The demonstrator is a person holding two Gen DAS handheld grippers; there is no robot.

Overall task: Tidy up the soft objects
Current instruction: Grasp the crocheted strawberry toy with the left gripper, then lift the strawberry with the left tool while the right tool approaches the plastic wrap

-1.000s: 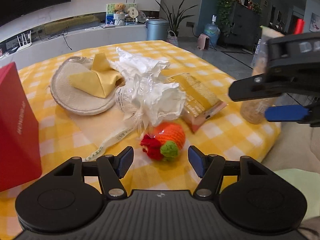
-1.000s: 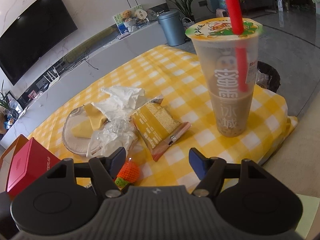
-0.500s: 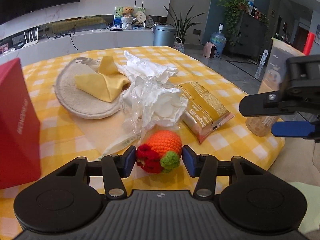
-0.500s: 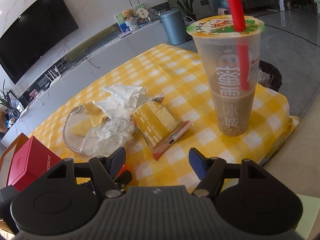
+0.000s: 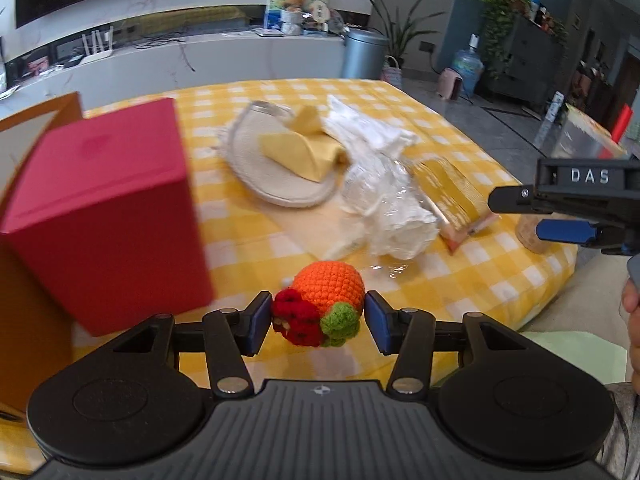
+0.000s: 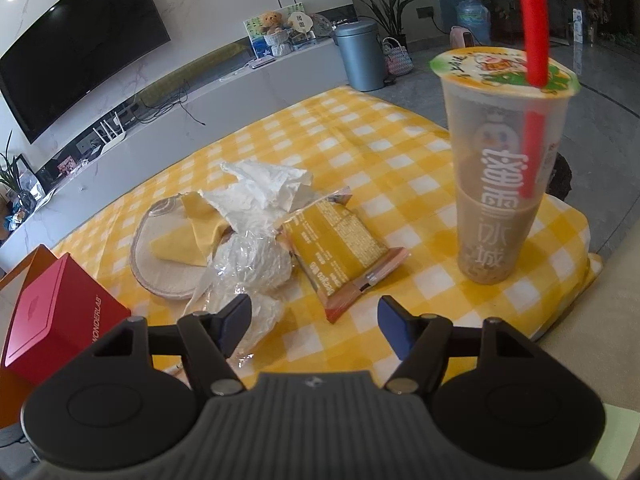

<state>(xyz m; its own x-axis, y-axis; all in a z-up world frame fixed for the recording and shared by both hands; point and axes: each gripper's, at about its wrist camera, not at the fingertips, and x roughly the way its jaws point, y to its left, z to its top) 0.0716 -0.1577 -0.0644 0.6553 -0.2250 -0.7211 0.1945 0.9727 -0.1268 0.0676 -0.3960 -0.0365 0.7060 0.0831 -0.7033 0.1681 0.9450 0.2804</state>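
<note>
Two views cover this moment. From the left wrist, the left tongs [image 5: 319, 317] are clenched on a crocheted toy [image 5: 320, 304], orange with red and green knobs; both blue pads press its sides, and it looks raised off the yellow checked surface [image 5: 248, 236]. A red box [image 5: 100, 216] stands close on the left, blurred, with an orange panel [image 5: 28, 320] beside it. Farther back lies a round beige pad [image 5: 264, 172] with a folded yellow cloth [image 5: 304, 152] resting on it. White tissue [image 5: 360, 128] and crumpled clear plastic [image 5: 388, 208] sit just right of the pad, and a yellow snack packet [image 5: 452, 196] lies beside the plastic. The right tongs [image 5: 560, 212] reach in from the right edge, above the surface's rim, with part of a hand [image 5: 632, 312] below them.

From the right wrist, the right tongs [image 6: 314, 326] stand released, nothing between the pads. They hang over the near edge of the surface [image 6: 400, 160]. Ahead lie the plastic [image 6: 248, 264] and the packet [image 6: 340, 248], touching each other, with the tissue [image 6: 268, 188] behind them overlapping the cloth [image 6: 188, 236] on the pad [image 6: 160, 264]. A tall cup [image 6: 500, 176] with a red straw [image 6: 534, 56] stands upright at the right, apart from the packet. The box [image 6: 52, 324] sits at the far left. The toy is out of sight here.
</note>
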